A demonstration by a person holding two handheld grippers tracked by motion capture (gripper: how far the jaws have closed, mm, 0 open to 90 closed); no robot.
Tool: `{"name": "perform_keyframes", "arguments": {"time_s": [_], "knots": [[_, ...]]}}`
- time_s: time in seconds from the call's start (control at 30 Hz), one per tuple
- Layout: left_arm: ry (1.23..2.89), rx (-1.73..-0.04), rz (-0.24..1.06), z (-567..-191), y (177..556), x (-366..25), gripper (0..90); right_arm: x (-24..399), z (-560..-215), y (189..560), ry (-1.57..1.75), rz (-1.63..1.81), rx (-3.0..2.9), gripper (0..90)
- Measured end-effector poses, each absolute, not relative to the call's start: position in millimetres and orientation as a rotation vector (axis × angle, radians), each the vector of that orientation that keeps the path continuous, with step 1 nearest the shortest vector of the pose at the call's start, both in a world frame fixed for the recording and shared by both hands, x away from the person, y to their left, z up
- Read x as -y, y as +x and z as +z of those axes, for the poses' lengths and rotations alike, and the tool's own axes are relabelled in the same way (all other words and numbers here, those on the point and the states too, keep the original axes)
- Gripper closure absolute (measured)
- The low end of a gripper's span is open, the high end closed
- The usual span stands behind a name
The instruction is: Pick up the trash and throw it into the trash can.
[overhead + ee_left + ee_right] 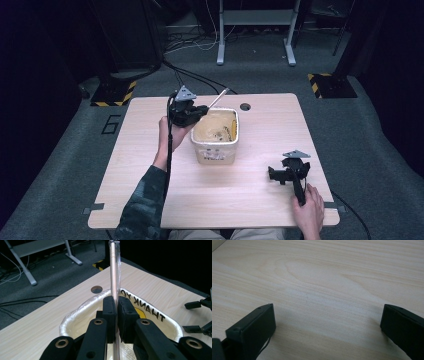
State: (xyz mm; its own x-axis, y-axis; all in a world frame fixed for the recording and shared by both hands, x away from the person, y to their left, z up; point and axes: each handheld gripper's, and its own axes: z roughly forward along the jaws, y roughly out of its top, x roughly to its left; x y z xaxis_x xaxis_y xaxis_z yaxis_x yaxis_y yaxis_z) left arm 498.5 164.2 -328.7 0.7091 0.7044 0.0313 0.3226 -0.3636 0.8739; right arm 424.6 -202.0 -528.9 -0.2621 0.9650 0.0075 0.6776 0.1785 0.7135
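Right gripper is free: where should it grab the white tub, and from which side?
Take the near-right rim of the tub, coming from the right gripper's own side. That rolled lip is bare there; the left gripper pinches a wrapped straw at the far-left corner.

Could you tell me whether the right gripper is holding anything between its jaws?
No, the right gripper has its jaws spread wide apart, with nothing but bare wooden table between them.

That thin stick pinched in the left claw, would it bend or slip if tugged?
The stick looks straight and rigid, so probably stiff, and its thinness suggests it is light. Its clear wrapper may make it slippery in the left gripper. If laid on the table, its round shape would likely roll.
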Motion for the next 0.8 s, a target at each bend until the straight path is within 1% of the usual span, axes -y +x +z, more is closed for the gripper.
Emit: {"name": "perform_keyframes", "arguments": {"time_s": [0.2,0.8], "knots": [[1.994,-0.779,0.503,-331.6,507.5,-152.5,84.6,201.8,-529.2,424.6,1.542,0.852,-2.006,0.0],[1.993,-0.788,0.488,-342.0,533.9,-128.3,84.4,201.9,-529.1,424.7,1.543,0.852,-2.006,0.0]]}}
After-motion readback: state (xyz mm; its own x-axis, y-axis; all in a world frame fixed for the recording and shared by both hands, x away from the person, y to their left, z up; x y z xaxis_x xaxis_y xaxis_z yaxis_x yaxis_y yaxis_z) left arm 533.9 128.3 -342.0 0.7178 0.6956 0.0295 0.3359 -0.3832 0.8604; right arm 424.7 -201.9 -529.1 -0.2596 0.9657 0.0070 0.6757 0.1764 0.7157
